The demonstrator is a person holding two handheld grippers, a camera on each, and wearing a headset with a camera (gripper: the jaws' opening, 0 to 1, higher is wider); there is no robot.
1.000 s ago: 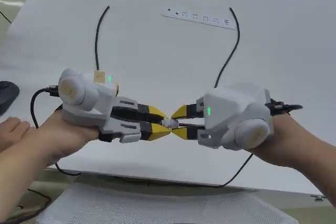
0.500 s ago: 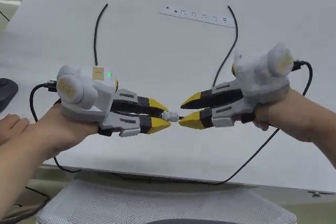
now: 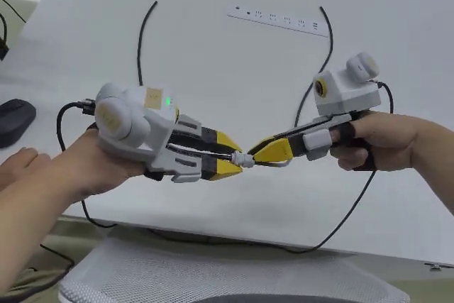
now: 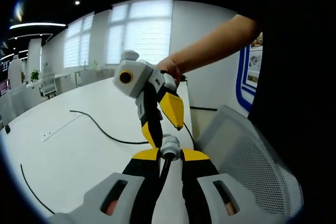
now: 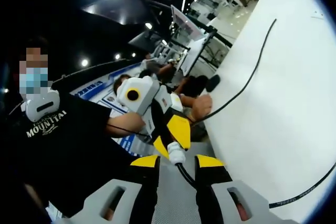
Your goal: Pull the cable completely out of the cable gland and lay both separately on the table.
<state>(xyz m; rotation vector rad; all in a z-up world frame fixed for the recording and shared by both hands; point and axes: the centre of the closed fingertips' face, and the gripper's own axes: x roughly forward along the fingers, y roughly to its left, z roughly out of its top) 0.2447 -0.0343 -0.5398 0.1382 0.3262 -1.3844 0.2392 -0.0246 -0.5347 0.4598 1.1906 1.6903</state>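
White cable gland (image 3: 246, 161): in the air above the near edge of the table (image 3: 213, 62), between the two grippers, not yet laid down
Left gripper (image 3: 231, 163): yellow tips clamped on the gland, placed much as it was a second ago
Right gripper (image 3: 264, 152): has rolled over and drawn off to the right and upward; its jaws stand apart on either side of the cable, wider than it, so I see no pinch
Cable (image 5: 185, 173): thin and black, runs from the gland back between the right jaws; in the left gripper view another black length drops from the gland between the left jaws
Meaning for the task: the roll looks to me like a setting-up for the pull; the cable is still threaded, so the pulling-out has hardly begun
Hard to make out: how much cable remains inside the gland; whether the black leads (image 3: 140, 47) on the table belong to it; in the head view the right jaws overlap side-on, so their gap cannot be read there
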